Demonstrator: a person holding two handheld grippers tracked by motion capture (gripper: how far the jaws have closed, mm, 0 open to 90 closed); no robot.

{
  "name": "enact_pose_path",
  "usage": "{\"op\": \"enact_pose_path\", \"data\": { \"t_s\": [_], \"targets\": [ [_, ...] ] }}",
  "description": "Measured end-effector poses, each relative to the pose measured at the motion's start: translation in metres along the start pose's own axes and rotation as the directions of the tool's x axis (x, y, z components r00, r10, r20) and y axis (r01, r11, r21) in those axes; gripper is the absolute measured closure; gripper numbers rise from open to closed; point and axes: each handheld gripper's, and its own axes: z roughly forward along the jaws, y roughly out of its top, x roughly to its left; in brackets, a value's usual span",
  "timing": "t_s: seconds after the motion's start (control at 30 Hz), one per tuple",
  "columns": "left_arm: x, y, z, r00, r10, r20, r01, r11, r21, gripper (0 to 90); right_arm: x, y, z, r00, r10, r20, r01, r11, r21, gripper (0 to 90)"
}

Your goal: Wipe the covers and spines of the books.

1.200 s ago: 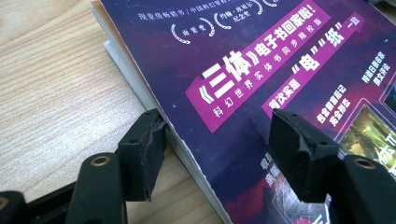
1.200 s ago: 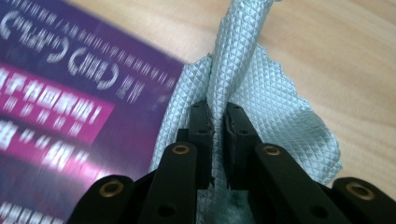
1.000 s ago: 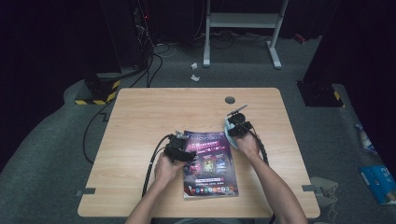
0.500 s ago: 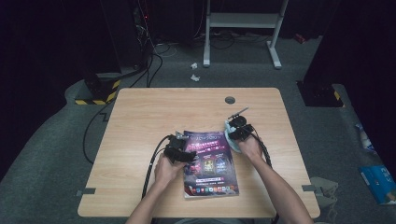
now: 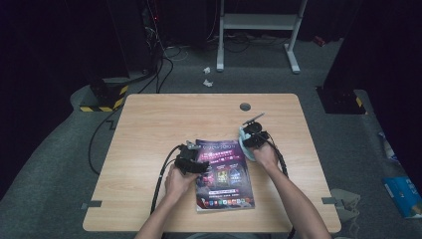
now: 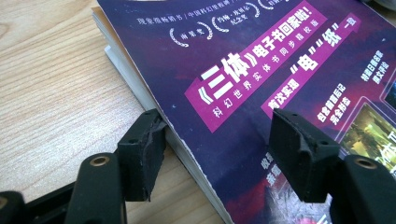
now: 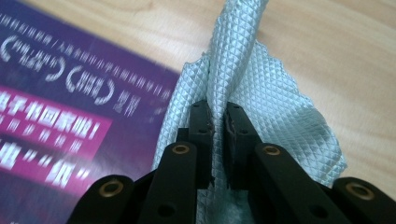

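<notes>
- Wooden table (image 5: 149,129) bears a purple book (image 5: 222,172).
- Left gripper (image 6: 219,154) jaws stand apart, astride the book's edge.
- Right gripper (image 7: 218,122) is clamped on a pale quilted cloth (image 7: 275,93).

One book (image 5: 222,174), one cloth (image 5: 246,145), perhaps two paper scraps (image 5: 206,77).
</notes>
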Motion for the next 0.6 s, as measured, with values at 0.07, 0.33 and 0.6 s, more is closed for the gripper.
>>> {"op": "enact_pose_path", "data": {
  "t_s": [0.07,0.33,0.6],
  "targets": [
    [0.000,0.000,0.000,1.0000,0.003,-0.004,-0.003,1.0000,0.004,36.4,0.003,-0.006,-0.003,0.9998,-0.020,-0.004,0.020,1.000,0.000,83.1],
    [0.000,0.002,0.001,1.0000,-0.004,-0.008,0.004,1.0000,0.008,36.2,0.003,-0.013,-0.006,0.9995,-0.010,-0.029,0.010,1.000,0.001,83.1],
    [-0.001,0.003,0.001,0.9998,-0.010,-0.015,0.011,0.9998,0.016,36.0,0.013,-0.029,-0.013,0.9981,-0.061,-0.009,0.061,0.998,-0.015,83.1]
  ]
}}
